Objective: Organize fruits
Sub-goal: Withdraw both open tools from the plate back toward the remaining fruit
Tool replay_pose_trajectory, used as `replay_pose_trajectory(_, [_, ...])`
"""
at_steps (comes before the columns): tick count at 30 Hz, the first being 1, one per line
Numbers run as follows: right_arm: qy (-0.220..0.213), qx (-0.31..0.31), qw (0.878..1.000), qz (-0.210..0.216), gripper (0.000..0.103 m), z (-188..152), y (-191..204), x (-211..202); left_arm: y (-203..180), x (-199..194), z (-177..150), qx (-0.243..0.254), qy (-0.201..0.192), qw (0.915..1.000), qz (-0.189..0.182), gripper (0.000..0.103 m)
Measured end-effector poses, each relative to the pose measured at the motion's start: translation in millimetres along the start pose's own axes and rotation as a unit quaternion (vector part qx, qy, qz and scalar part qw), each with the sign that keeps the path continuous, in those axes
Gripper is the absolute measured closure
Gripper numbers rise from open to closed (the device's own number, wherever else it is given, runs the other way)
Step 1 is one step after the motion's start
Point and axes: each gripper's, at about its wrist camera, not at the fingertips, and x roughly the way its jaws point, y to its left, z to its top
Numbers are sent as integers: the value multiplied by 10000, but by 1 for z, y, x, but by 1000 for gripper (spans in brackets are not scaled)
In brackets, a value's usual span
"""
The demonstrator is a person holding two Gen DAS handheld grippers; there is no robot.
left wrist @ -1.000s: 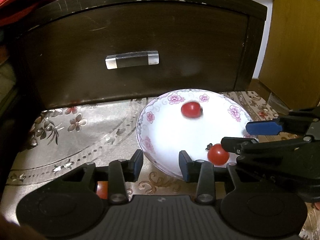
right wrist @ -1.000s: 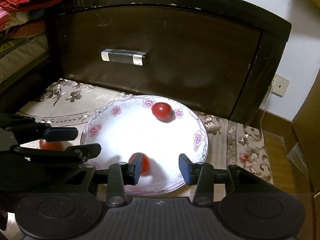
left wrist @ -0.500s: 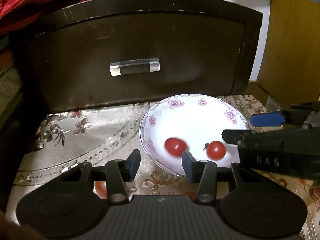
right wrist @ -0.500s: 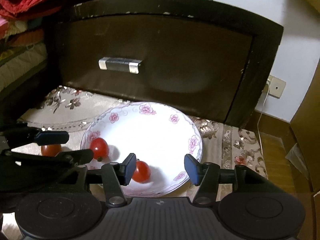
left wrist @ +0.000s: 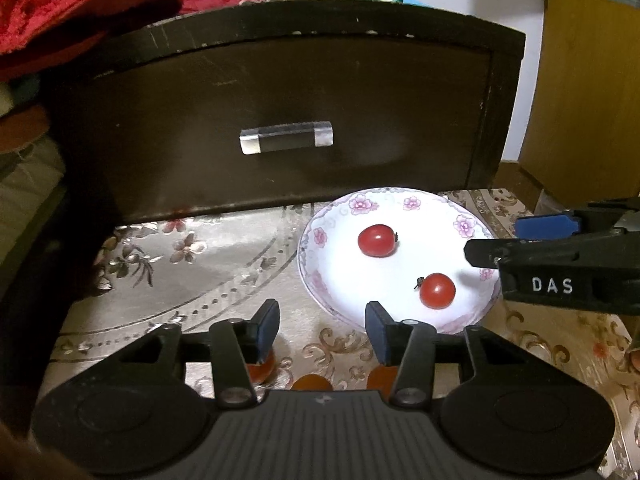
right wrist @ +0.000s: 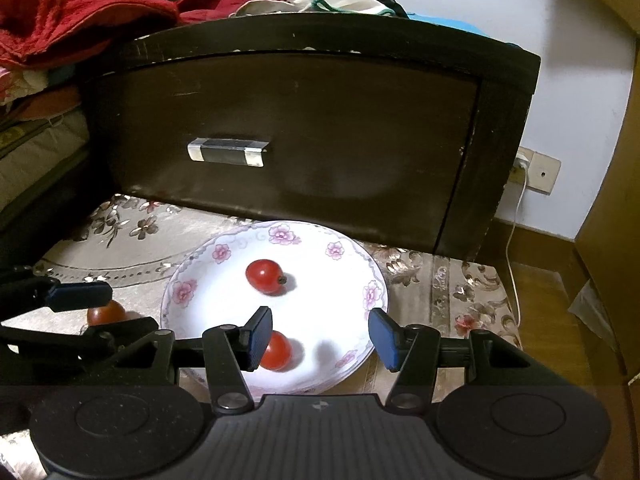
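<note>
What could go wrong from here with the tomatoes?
1. Both tomatoes on the plate, the far one and the near one, lie loose on smooth china; a nudge from either open gripper could roll them off.
2. More fruit lies under the left gripper, one piece mostly hidden by a finger, so a descent could crush it.
3. The right gripper hangs close above the plate's near rim and could tip it.

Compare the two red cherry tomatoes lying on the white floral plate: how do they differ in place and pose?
The far red cherry tomato lies near the middle of the white floral plate, while the near red cherry tomato sits close to the front rim. The far tomato's stem end points right; the near tomato's points left in the left wrist view. Both are small, red, glossy and free of either gripper.
</note>
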Motion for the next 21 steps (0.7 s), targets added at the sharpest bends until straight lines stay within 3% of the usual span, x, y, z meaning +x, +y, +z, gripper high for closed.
replay_pose_trajectory(11, [-13, 444, 9989, -156, 52, -2, -20, -21, 8, -36, -5, -76, -9, 10000, 10, 47])
replay_pose_trajectory(21, [-66, 129, 9998, 119, 52, -12, 12, -51, 10, -65, -17, -108, -19, 9999, -2, 46])
